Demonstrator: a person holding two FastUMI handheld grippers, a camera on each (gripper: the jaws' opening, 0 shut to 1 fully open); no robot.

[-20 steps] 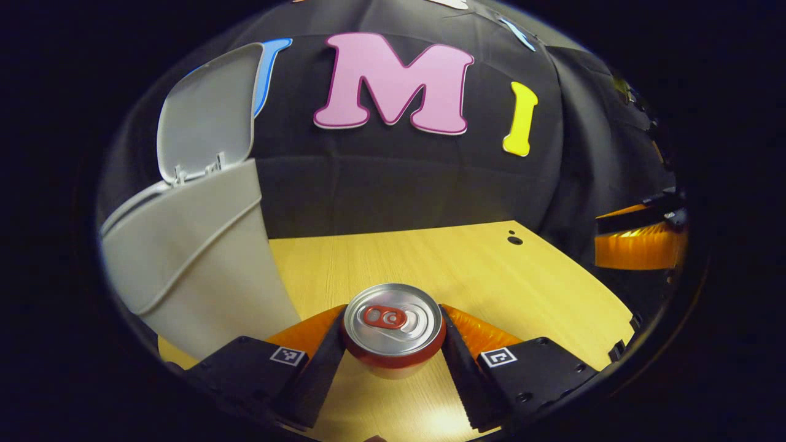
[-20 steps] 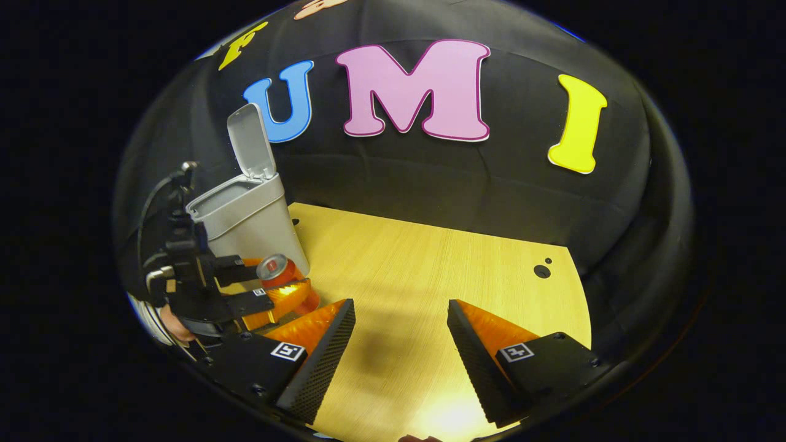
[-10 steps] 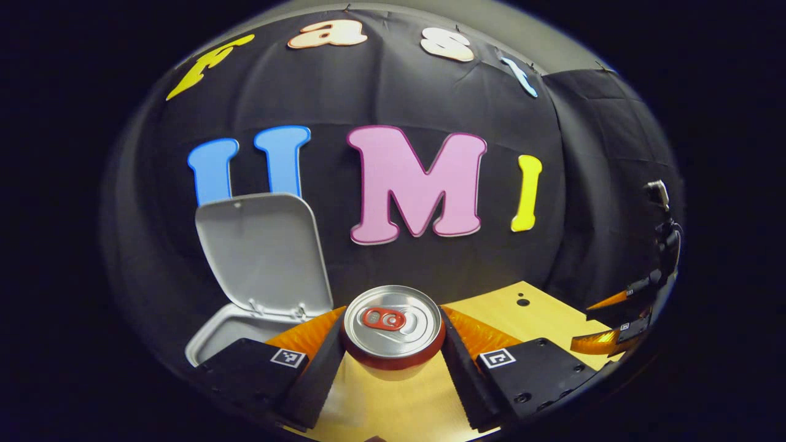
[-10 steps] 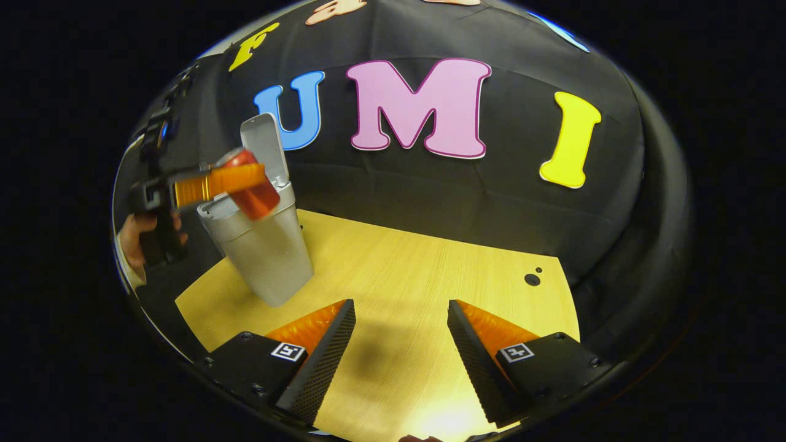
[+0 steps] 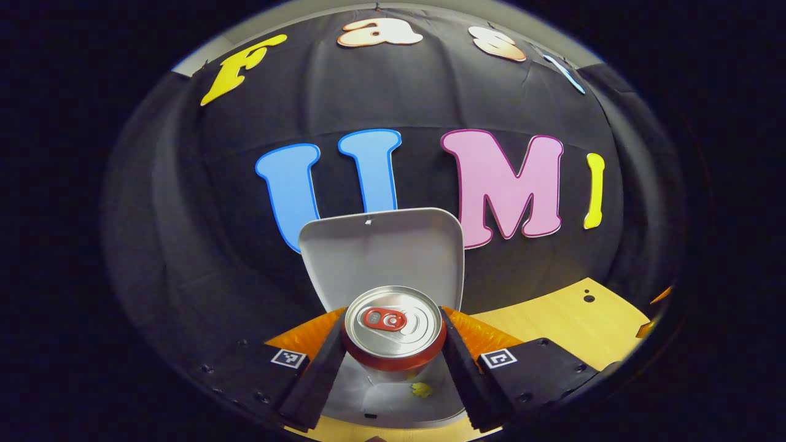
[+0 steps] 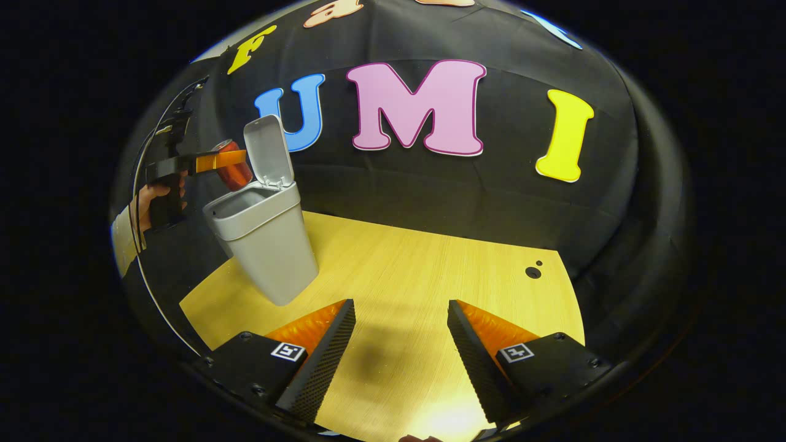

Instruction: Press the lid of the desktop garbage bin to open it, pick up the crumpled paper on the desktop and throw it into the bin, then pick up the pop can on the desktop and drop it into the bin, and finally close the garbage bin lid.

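Note:
My left gripper [image 5: 393, 334] is shut on the red pop can [image 5: 393, 319], whose silver top faces the camera. Directly beneath the can lies the open mouth of the grey bin [image 5: 399, 402], and its raised lid [image 5: 381, 252] stands upright just behind. A small yellowish scrap [image 5: 422, 388] lies inside the bin. In the right gripper view the left gripper [image 6: 216, 162] holds the can [image 6: 233, 174] tilted above the bin [image 6: 270, 245], beside the lid [image 6: 268, 150]. My right gripper [image 6: 400, 307] hangs open over the wooden table [image 6: 430, 270] with nothing between its fingers.
A hand [image 6: 153, 196] holds the left gripper at the far left, with a cable looping above it. The bin stands near the table's back left corner. Two small holes [image 6: 533, 272] mark the table near its right edge. The black cloth wall rises close behind.
My left gripper has carried the can up off the table and leftward until it sits over the bin's open mouth. The right gripper has stayed open in place.

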